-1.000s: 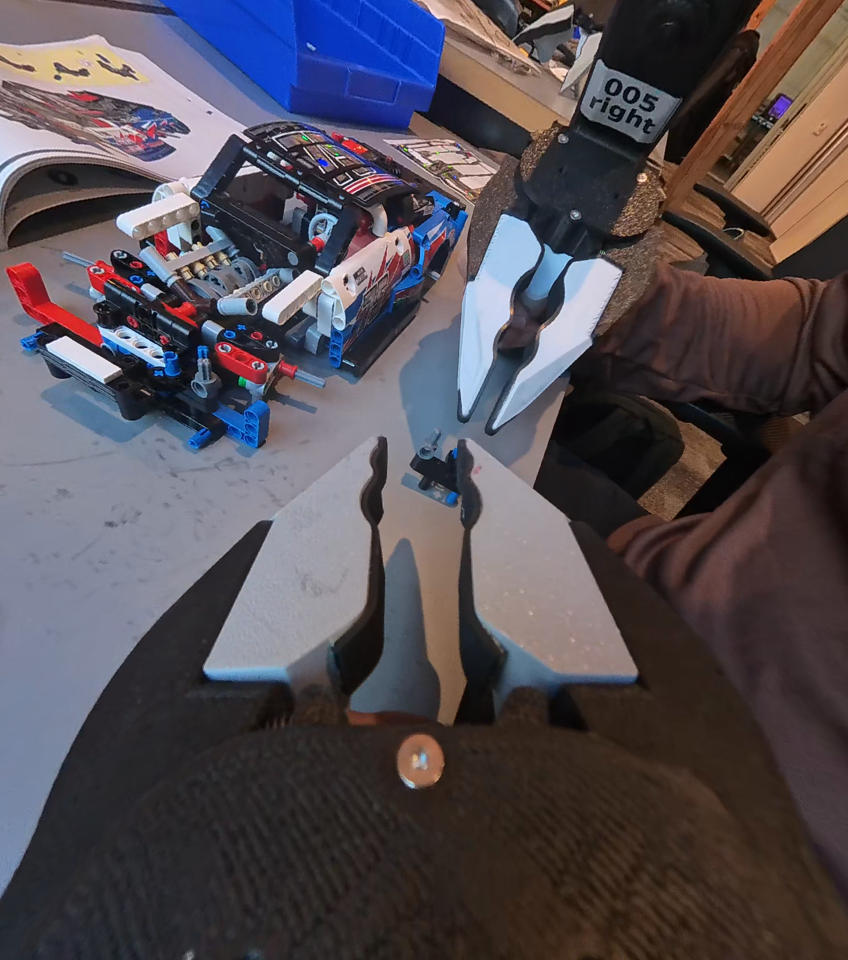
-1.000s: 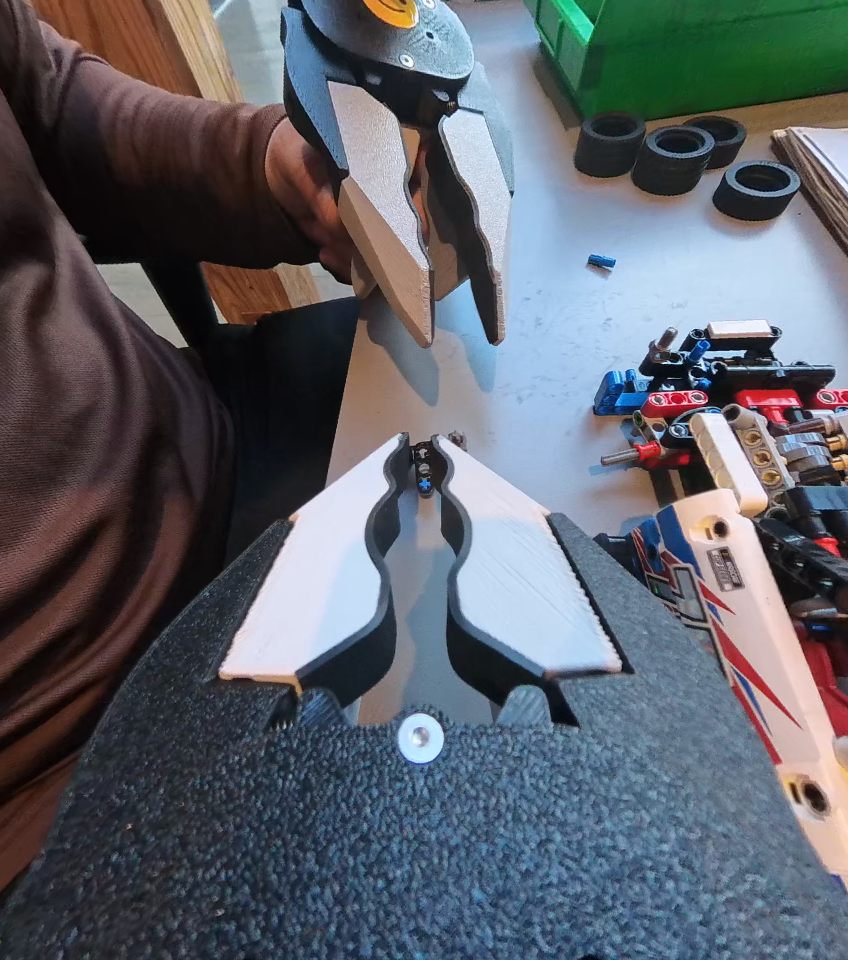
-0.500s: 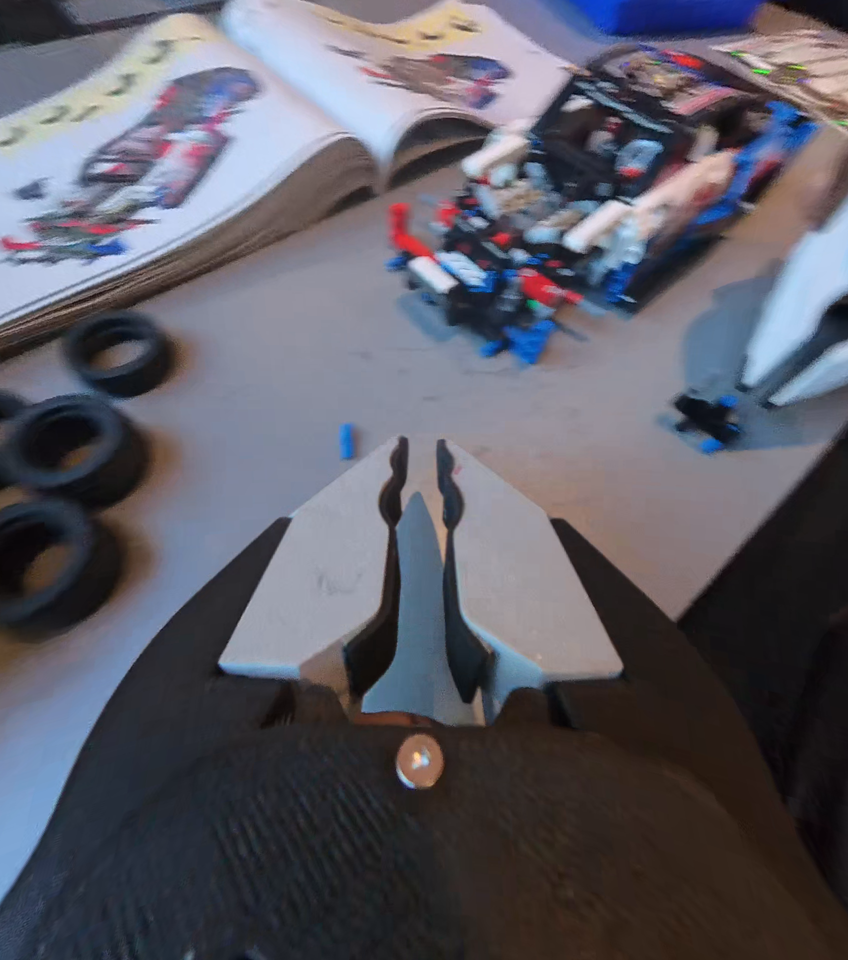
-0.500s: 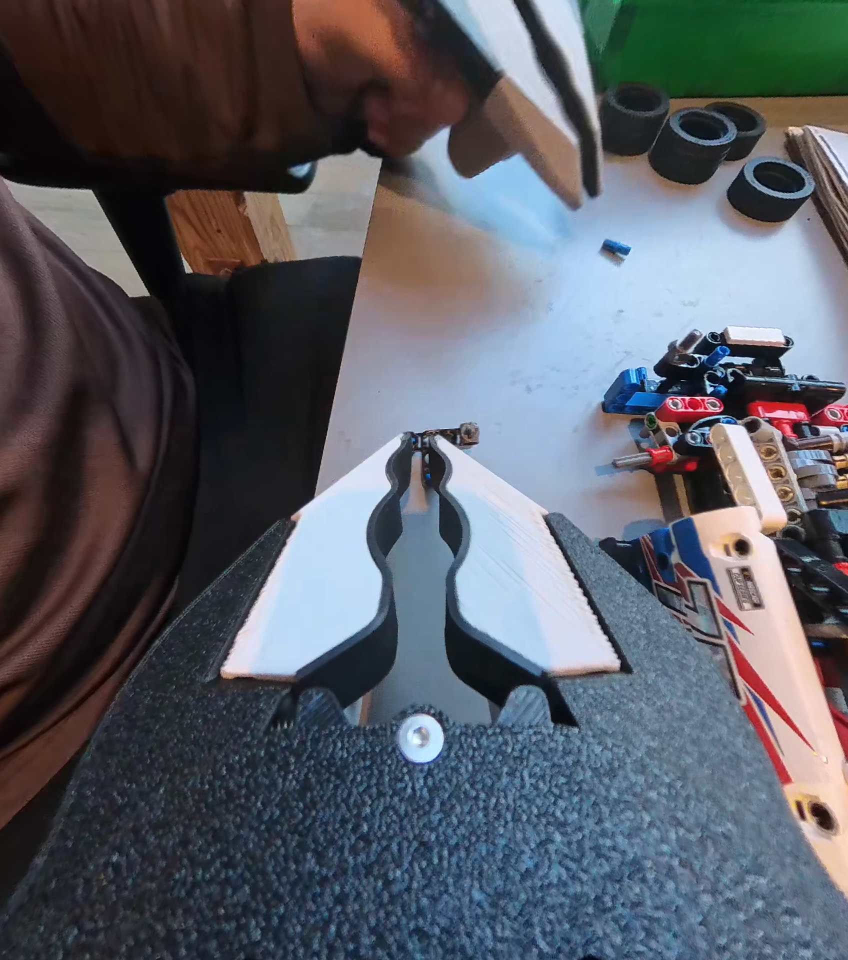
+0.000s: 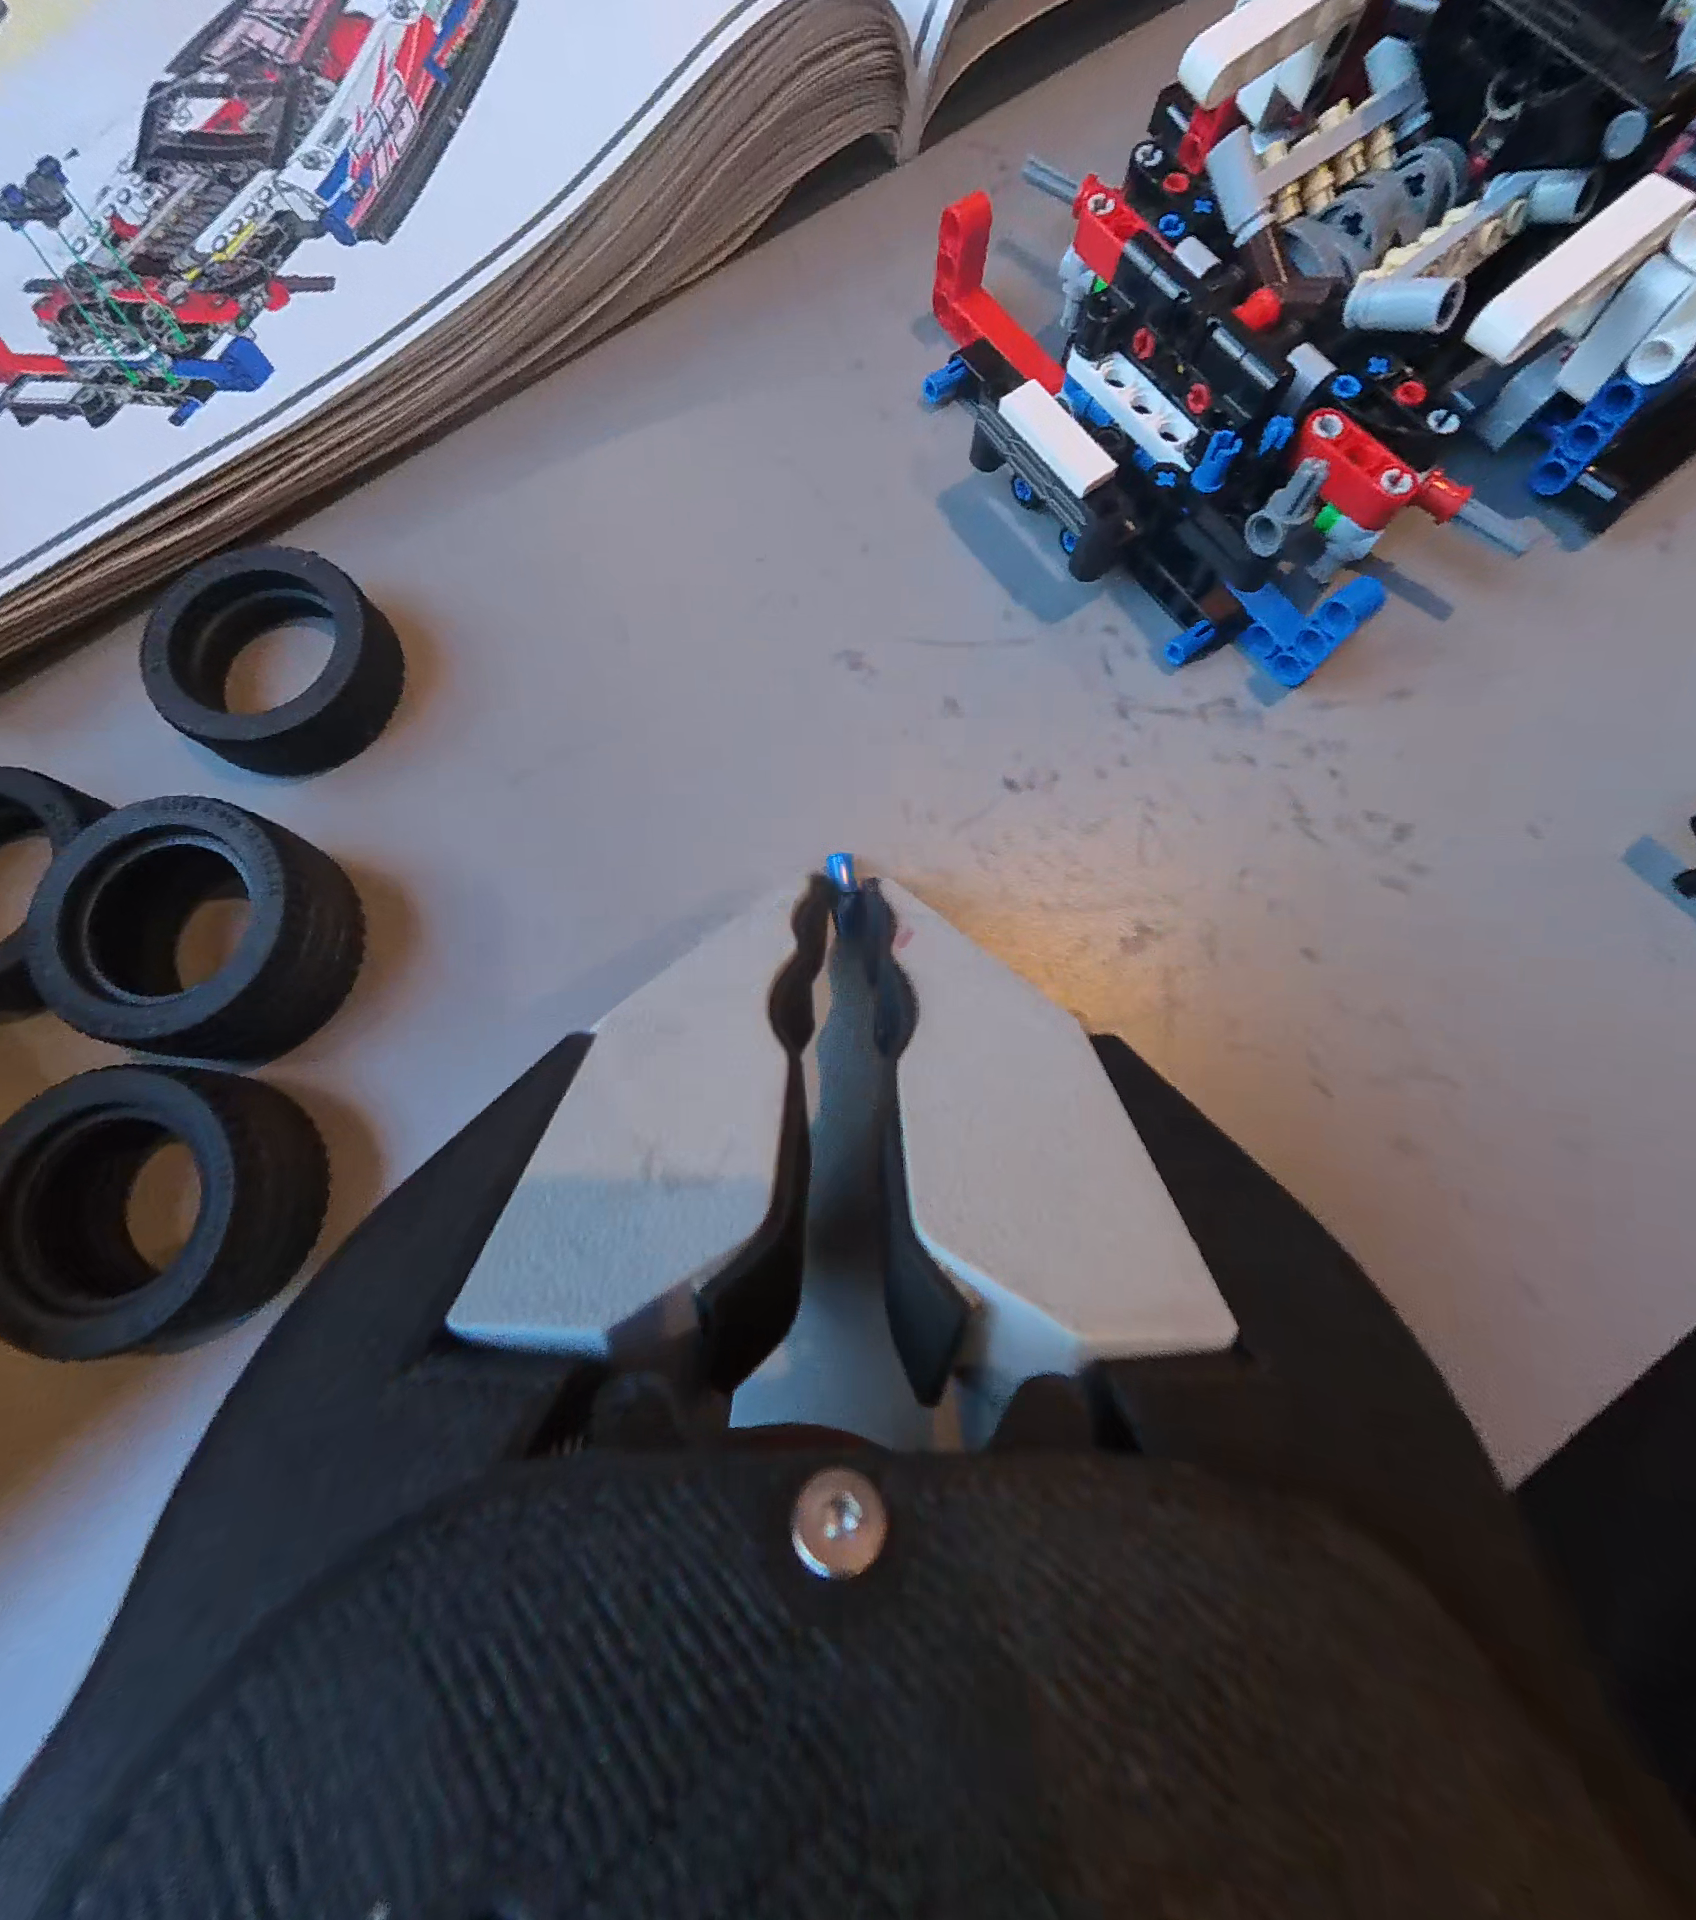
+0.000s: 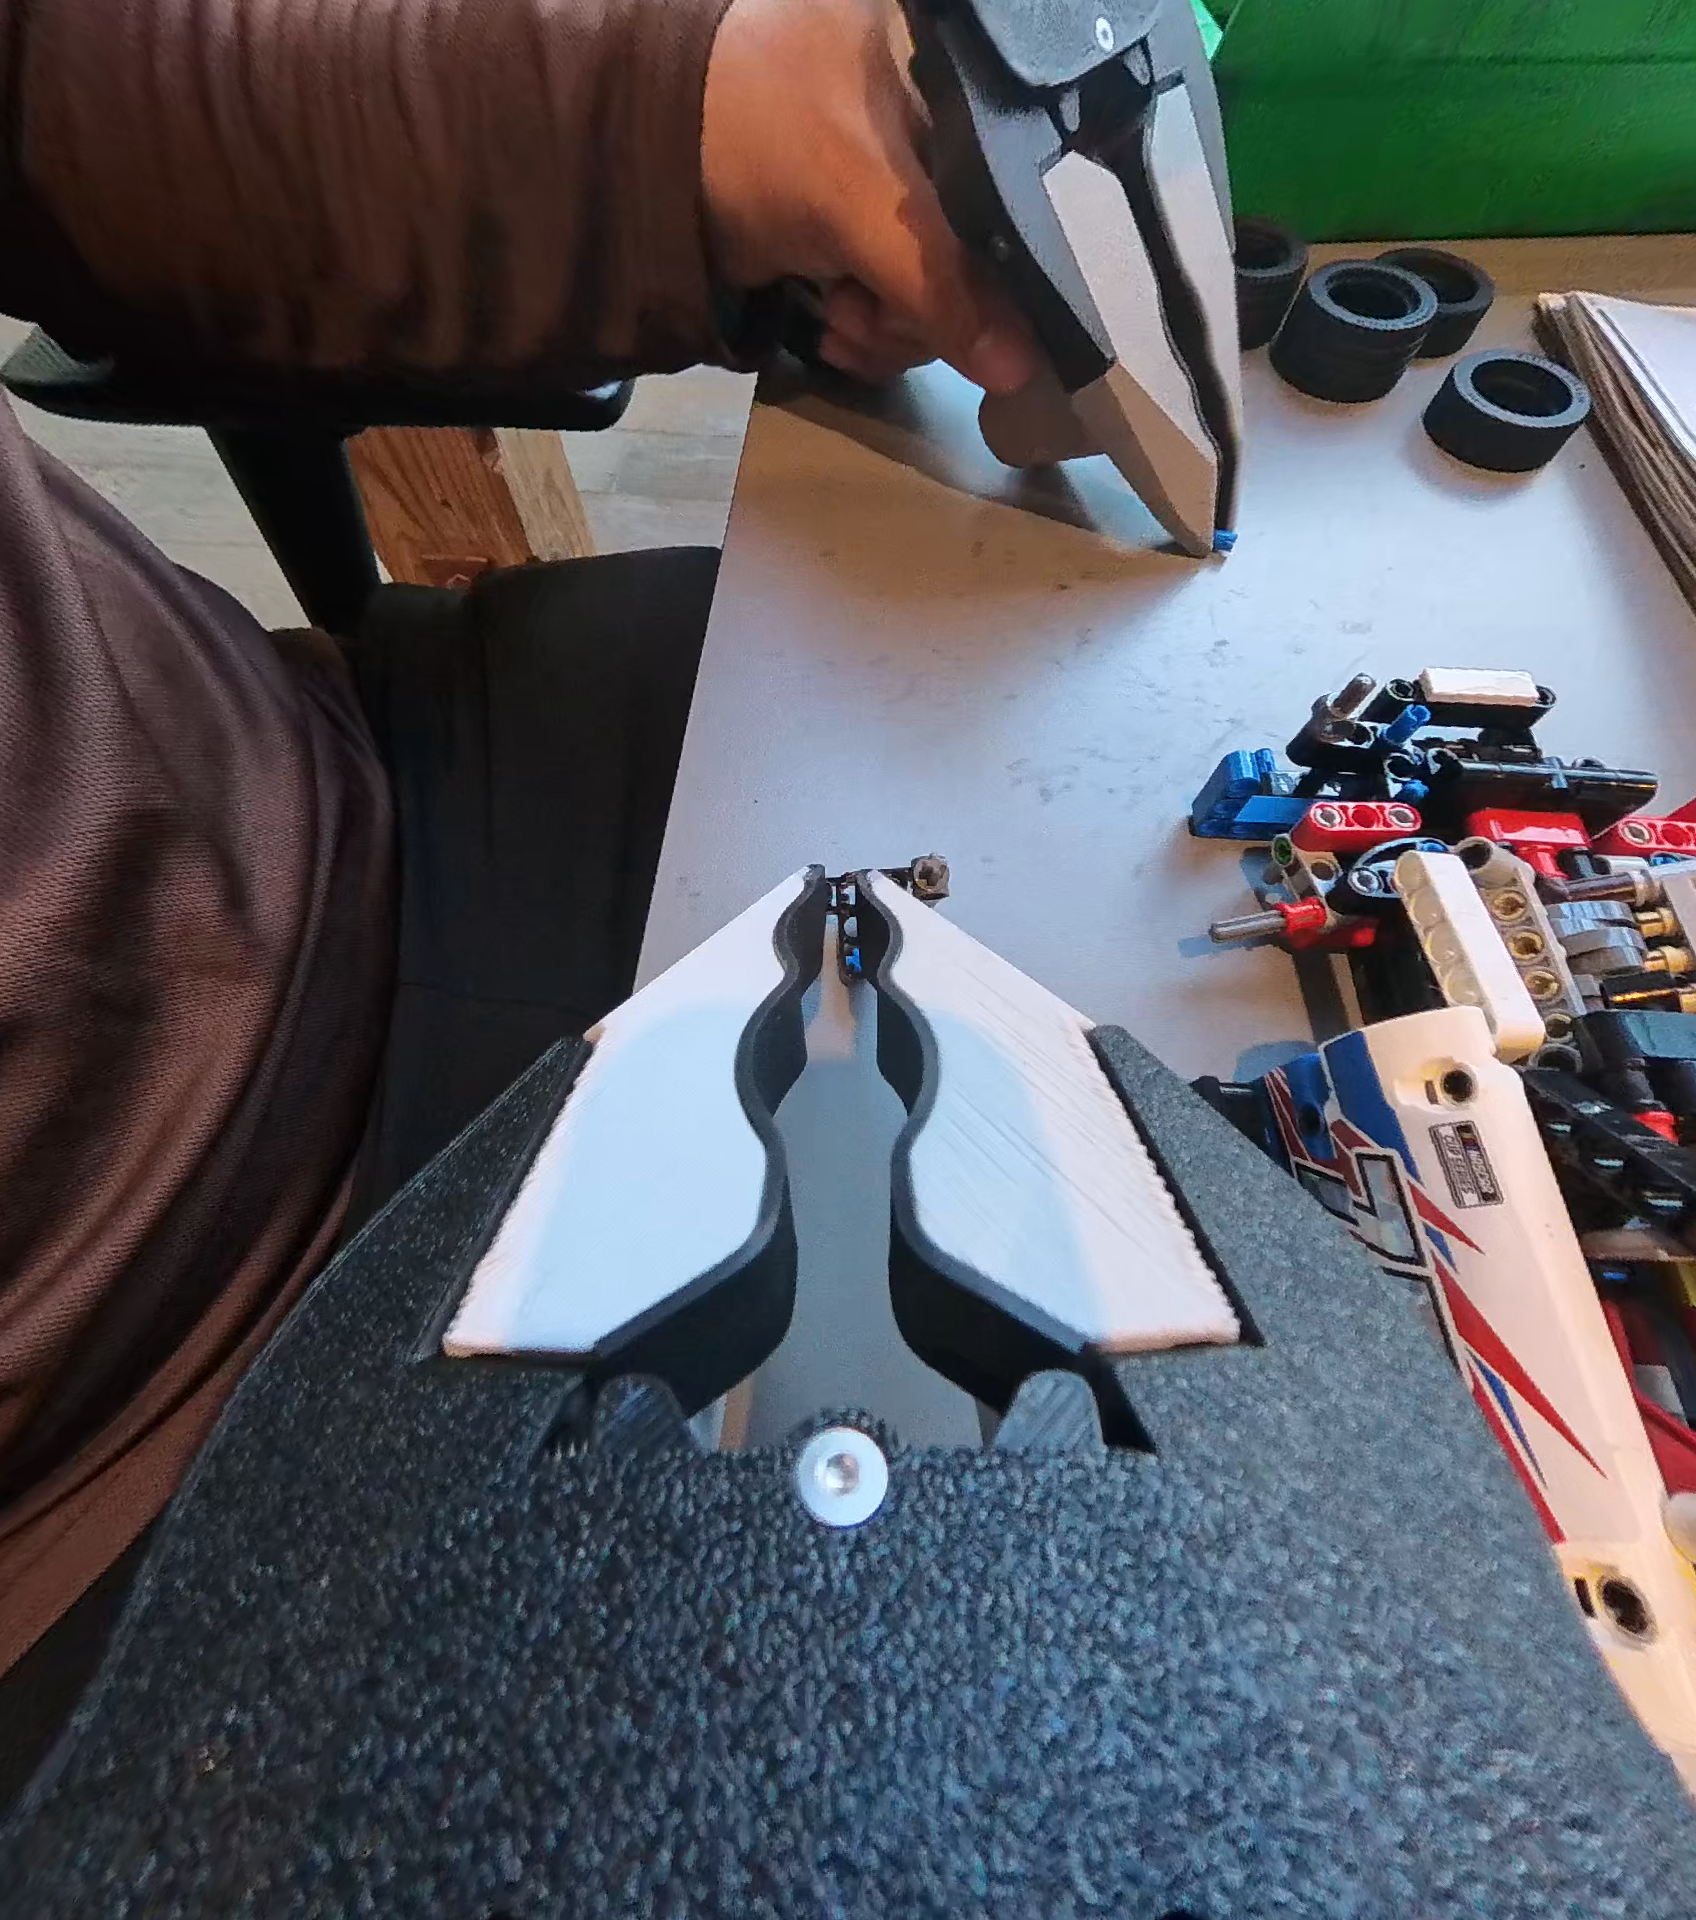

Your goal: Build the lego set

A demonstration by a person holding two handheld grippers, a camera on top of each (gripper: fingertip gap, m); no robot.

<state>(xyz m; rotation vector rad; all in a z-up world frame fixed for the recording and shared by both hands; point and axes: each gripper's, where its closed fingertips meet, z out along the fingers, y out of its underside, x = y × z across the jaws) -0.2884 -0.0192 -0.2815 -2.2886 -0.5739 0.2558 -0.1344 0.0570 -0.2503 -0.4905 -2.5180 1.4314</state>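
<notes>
A second ago my left tongs [image 5: 846, 896] hung open by the small black sub-assembly at the desk edge; now they have swung across the desk [image 5: 678, 665] and pinched down on the loose blue pin [image 5: 839, 871], tips nearly together, pin poking out at the front, tips right at the desk surface in the right wrist view. Four black tyres [image 5: 272, 660] sit just left of the pin, apart from it, with the open instruction book [image 5: 324, 239] behind them. Moving right, the half-built car [image 5: 1343, 343] sits untouched in mid desk. My right tongs [image 6: 849, 914] stay clamped on the black sub-assembly [image 6: 846, 925] near the desk edge, its grey axle end [image 6: 930, 875] sticking out right. Meaning, I judge: pin fetched, next is lifting it and pushing it into a hole on the held piece. Tiny pin, shallow grip, could twist or slip on lift.
</notes>
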